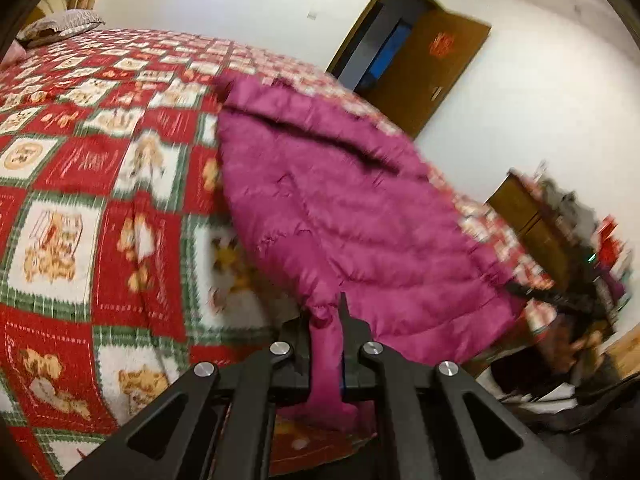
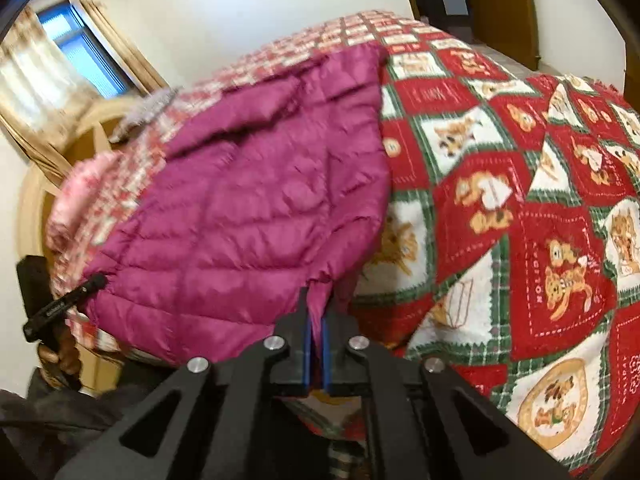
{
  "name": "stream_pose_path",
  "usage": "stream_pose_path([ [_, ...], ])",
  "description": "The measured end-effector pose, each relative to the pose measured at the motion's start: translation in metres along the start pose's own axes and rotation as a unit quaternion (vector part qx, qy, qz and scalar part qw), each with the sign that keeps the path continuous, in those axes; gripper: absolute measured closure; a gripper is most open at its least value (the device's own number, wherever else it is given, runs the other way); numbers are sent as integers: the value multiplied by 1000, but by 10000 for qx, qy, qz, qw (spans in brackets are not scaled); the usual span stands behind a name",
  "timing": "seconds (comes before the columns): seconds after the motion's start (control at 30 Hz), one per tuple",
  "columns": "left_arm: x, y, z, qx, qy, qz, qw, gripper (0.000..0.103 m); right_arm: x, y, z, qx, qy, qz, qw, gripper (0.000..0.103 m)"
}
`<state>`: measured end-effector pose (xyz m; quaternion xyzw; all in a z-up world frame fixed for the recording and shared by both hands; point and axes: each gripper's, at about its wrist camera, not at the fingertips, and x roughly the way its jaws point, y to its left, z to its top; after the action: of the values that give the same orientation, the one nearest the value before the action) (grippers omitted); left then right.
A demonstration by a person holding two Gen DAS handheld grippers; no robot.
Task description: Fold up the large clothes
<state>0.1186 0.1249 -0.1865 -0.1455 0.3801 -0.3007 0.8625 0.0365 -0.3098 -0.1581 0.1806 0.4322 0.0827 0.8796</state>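
Observation:
A magenta quilted puffer jacket (image 1: pixel 340 208) lies spread on a bed with a red, white and green teddy-bear blanket (image 1: pixel 80 184). My left gripper (image 1: pixel 326 320) is shut on the jacket's near hem corner, and a fold of the fabric hangs down between its fingers. In the right wrist view the same jacket (image 2: pixel 248 208) stretches away from me, and my right gripper (image 2: pixel 316 308) is shut on the other near hem corner, the cloth pinched between its blue pads. The other gripper (image 2: pixel 64 304) shows at the jacket's left edge, held by a hand.
A pillow (image 1: pixel 60 26) lies at the head of the bed. A brown door (image 1: pixel 424 68) stands open at the back. A cluttered wooden cabinet (image 1: pixel 560 232) stands right of the bed. A curtained window (image 2: pixel 80 60) and a round wooden bed frame (image 2: pixel 80 152) sit at the left.

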Motion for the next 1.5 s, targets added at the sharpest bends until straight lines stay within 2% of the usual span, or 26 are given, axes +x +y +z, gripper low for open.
stream_pose_path([
  [0.1, -14, -7, 7, 34, -231, -177, 9996, 98, -7, 6, -1, 8, -89, 133, 9999, 97],
  [0.27, -26, -21, 10, 258, -388, -350, 9983, 98, -18, 12, 1, 15, -236, 391, 9990, 97],
  [0.47, -53, -29, 11, 255, -671, -776, 9944, 97, -46, 9, 3, 86, -458, 611, 9970, 97],
  [0.67, -76, -41, 14, 316, -756, -989, 9917, 97, -75, 9, 4, 203, -723, 755, 9943, 97],
  [0.77, -89, -53, 15, 619, -731, -964, 9907, 97, -87, 9, 6, 252, -849, 804, 9928, 97],
  [0.87, -99, -59, 30, 829, -888, -1022, 9873, 97, -94, 10, 18, 237, -977, 838, 9914, 97],
  [1.03, -86, -49, 80, 617, -1131, -837, 9881, 97, -88, 8, 62, 334, -1291, 1039, 9856, 97],
  [1.23, -51, -15, 133, 59, -1034, -419, 9937, 97, -65, 8, 128, 381, -1545, 1039, 9818, 97],
  [1.5, 5, 24, 191, -476, -732, 188, 9960, 97, -11, 5, 204, 565, -1576, 729, 9832, 97],
])
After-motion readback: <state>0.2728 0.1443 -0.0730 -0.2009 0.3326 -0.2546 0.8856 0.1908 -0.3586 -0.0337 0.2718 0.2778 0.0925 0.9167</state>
